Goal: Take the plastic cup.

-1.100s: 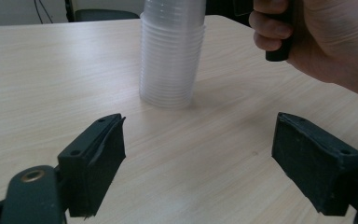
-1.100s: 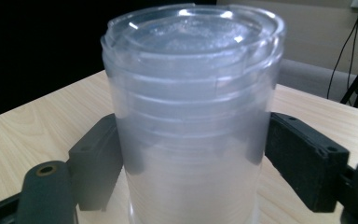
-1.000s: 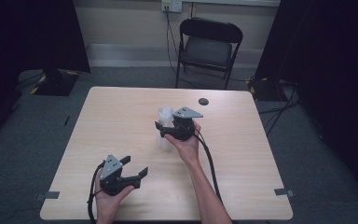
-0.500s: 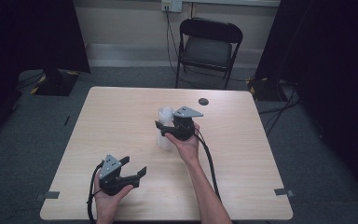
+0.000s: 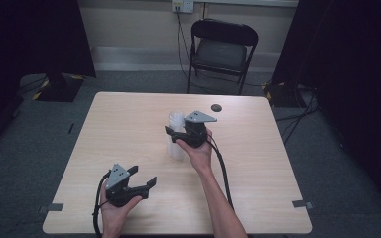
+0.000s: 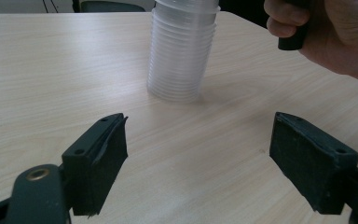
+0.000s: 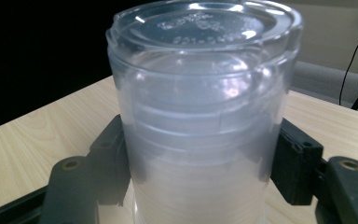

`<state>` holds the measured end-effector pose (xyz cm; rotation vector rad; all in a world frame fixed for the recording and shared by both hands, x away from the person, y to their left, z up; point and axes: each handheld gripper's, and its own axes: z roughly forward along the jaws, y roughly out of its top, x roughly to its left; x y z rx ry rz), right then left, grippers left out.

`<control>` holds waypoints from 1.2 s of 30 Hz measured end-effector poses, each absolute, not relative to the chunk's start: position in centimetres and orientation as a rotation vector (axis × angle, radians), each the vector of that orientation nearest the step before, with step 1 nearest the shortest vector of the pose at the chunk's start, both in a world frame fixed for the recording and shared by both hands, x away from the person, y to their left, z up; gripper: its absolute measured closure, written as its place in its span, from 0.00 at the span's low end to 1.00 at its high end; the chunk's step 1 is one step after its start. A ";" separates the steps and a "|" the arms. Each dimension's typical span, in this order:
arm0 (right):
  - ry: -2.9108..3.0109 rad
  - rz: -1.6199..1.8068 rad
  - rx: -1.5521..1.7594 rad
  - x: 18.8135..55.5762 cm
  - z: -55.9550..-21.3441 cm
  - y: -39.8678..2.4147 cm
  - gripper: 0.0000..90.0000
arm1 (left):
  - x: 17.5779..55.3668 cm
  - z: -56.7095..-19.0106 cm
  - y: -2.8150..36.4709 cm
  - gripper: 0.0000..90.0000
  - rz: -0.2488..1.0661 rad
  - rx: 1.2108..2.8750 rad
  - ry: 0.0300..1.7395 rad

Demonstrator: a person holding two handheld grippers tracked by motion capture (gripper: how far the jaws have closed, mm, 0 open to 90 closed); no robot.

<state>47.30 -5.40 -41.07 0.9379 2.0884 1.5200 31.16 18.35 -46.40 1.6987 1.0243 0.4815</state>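
at frame centre the right gripper (image 5: pixel 174 133), its jaws just closed, clamps the cup stack (image 5: pixel 175 141); squeezing harder could crush it, while the left gripper (image 5: pixel 144 177) at lower left gapes empty.

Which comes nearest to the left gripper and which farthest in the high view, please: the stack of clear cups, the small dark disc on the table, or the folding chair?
From the left gripper, at the table's near left:
1. Stack of clear cups, mid-table, between the right gripper's jaws.
2. Small dark disc, near the table's far edge.
3. Folding chair, on the floor beyond the table.
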 end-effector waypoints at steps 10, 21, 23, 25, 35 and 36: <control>2.064 1.544 0.922 47.2 -40.2 -5.5 0.36 | 31.2 -46.4 18.1 0.21 0.481 1.704 1.016; 2.017 1.568 0.908 46.9 -39.5 -5.7 0.38 | 31.2 -46.6 17.9 0.21 0.480 1.715 1.021; 2.019 1.572 0.903 46.9 -39.4 -5.7 0.38 | 31.3 -46.6 17.9 0.21 0.478 1.715 1.019; 2.015 1.576 0.904 46.8 -39.2 -5.7 0.38 | 31.2 -46.6 17.9 0.21 0.476 1.717 1.015; 1.997 1.597 0.893 46.6 -38.3 -5.6 0.39 | 31.1 -46.8 17.8 0.21 0.467 1.709 1.012; 1.997 1.597 0.893 46.6 -38.3 -5.6 0.39 | 31.1 -46.8 17.8 0.21 0.467 1.709 1.012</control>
